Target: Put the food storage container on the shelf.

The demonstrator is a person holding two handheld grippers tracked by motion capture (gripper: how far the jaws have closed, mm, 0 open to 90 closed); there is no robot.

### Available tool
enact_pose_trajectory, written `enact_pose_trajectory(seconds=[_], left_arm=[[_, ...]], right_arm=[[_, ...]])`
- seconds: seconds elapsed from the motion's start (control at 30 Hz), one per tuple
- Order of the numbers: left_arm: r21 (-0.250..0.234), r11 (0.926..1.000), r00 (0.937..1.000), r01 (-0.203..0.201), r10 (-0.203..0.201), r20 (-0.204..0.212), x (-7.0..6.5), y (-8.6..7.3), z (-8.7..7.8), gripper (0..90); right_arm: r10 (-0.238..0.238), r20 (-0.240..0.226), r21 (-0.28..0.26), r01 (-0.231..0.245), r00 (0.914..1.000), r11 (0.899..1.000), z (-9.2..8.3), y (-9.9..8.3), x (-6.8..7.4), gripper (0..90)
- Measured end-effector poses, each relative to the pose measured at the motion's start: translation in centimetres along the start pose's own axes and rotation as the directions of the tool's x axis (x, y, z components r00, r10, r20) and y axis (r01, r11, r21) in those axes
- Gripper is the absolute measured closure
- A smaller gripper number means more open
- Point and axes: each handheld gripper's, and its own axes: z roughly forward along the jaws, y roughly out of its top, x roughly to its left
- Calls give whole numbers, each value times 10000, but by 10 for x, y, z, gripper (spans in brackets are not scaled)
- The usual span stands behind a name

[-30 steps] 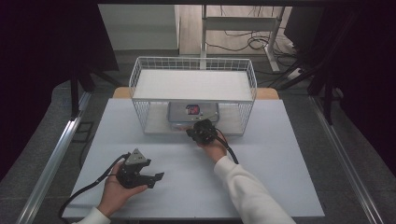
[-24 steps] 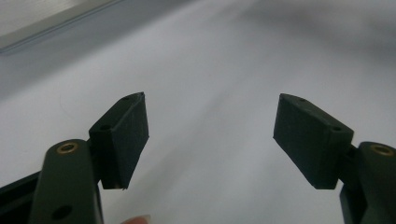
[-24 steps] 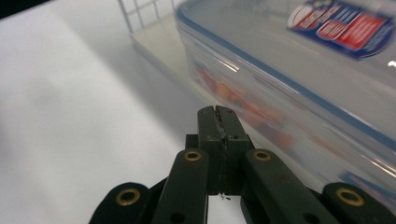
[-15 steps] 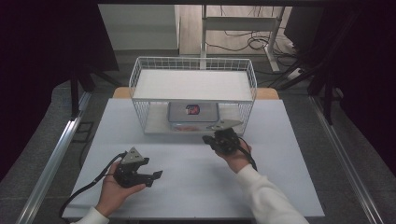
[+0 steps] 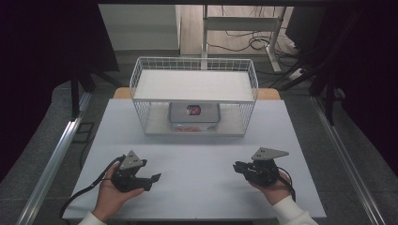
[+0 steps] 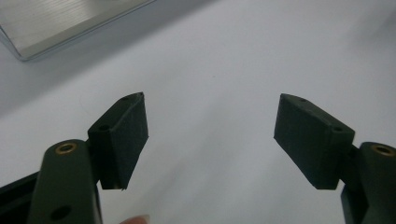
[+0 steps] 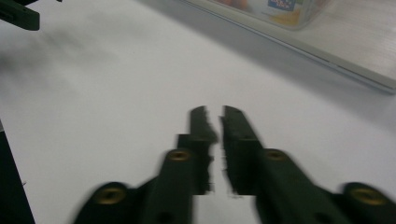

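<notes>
High view: clear lidded container [image 5: 194, 114] sits inside wire basket [image 5: 194, 101], mid-table | left gripper [image 5: 151, 178] jaws spread, empty | right gripper [image 5: 238, 166] jaws nearly closed, empty | both parked near table's front edge, likely idle.

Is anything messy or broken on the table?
Nothing stands out. The white wire basket sits straight at the far side of the white table, with a clear plastic box lying flat under its shelf. The left gripper and right gripper rest apart, nothing spilled.
</notes>
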Motion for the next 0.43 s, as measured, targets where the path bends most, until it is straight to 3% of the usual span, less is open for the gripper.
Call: enact_pose_trajectory(seconds=[0.07,0.13,0.43], left_arm=[[11,10000,10000,23,-23,4,0,0,1,258],[68,10000,10000,-11,11,-2,0,0,2,257],[-42,9999,9999,165,-165,-17,2,-1,2,256]], right_arm=[[178,270,-92,-175,9995,9998,2,-1,1,423],[309,398,-226,-300,9987,9993,4,2,2,321],[109,439,-424,-90,9990,9991,2,1,0,248]])
